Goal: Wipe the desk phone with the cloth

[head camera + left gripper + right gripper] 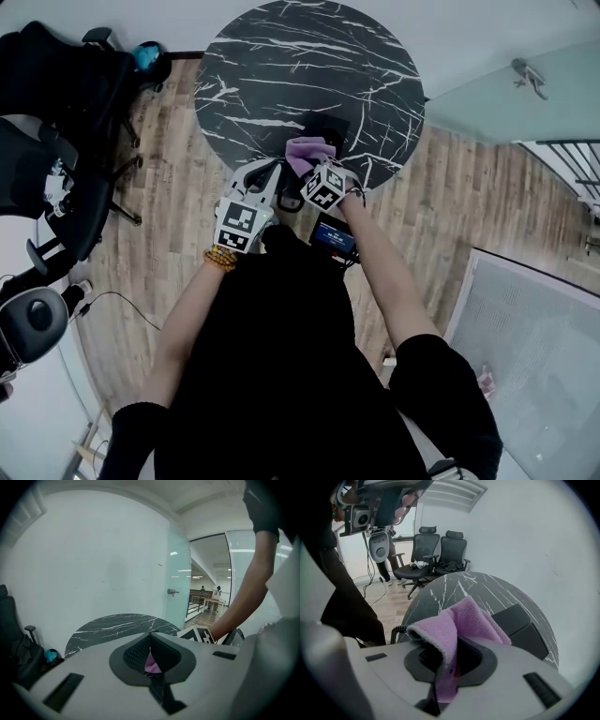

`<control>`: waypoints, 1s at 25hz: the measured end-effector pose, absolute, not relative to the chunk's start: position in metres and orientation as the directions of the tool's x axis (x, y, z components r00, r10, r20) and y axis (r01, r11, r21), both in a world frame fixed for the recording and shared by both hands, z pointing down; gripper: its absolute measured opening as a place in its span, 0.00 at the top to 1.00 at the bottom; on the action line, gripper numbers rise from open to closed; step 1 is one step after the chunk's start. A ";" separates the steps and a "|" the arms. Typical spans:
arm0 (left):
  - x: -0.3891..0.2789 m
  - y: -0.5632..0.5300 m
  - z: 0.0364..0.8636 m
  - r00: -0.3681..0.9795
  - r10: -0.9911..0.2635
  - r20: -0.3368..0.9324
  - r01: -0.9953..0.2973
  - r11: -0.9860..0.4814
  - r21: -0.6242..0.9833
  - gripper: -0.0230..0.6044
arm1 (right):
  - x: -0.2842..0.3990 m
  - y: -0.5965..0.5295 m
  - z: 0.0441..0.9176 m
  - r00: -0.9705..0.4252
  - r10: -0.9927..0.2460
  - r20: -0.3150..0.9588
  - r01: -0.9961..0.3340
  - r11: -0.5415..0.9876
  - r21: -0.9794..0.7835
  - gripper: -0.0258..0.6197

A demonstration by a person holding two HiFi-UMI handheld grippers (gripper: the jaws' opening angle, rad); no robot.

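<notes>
The black desk phone (325, 125) sits at the near edge of a round black marble table (281, 66). A purple cloth (307, 155) hangs just in front of it, and my right gripper (314, 171) is shut on that cloth. In the right gripper view the cloth (457, 625) bulges out of the jaws of the right gripper (447, 667), with the phone (520, 625) right behind it and its coiled cord (396, 631) to the left. My left gripper (267, 176) is beside the right one, shut, holding nothing. Past the left gripper's (150, 656) jaws shows a sliver of the cloth (151, 664).
Black office chairs (56, 178) stand on the wooden floor to the left, seen also as chairs (440, 550) in the right gripper view. A glass partition (497, 94) and a pale mat (530, 337) lie to the right. The person's body fills the lower middle.
</notes>
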State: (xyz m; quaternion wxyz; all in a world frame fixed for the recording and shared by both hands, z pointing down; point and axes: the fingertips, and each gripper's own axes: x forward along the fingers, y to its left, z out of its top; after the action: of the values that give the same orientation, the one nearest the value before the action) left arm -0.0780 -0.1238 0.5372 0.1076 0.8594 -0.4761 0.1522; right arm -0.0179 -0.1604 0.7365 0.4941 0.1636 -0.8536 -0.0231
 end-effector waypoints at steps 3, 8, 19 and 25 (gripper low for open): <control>-0.078 -0.124 0.537 0.501 -0.785 0.365 -0.851 -0.524 0.040 0.94 | -0.018 -0.152 0.740 -0.466 -0.264 0.844 -0.241 0.956 0.166 0.87; -0.076 -0.123 0.537 0.503 -0.782 0.368 -0.848 -0.529 0.035 0.94 | -0.017 -0.144 0.745 -0.465 -0.220 0.858 -0.230 0.965 0.123 0.87; -0.078 -0.120 0.540 0.495 -0.784 0.375 -0.854 -0.519 0.041 0.94 | -0.017 -0.130 0.752 -0.486 -0.119 0.866 -0.275 0.961 -0.022 0.87; -0.070 -0.123 0.536 0.509 -0.779 0.367 -0.845 -0.533 0.040 0.94 | -0.019 -0.127 0.750 -0.511 -0.068 0.857 -0.294 0.950 -0.100 0.87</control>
State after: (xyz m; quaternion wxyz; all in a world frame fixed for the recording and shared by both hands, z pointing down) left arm -0.0695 -0.1229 0.5359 0.1073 0.8618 -0.4711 0.1544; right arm -0.0186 -0.1268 0.7504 0.4834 0.1051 -0.8612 0.1171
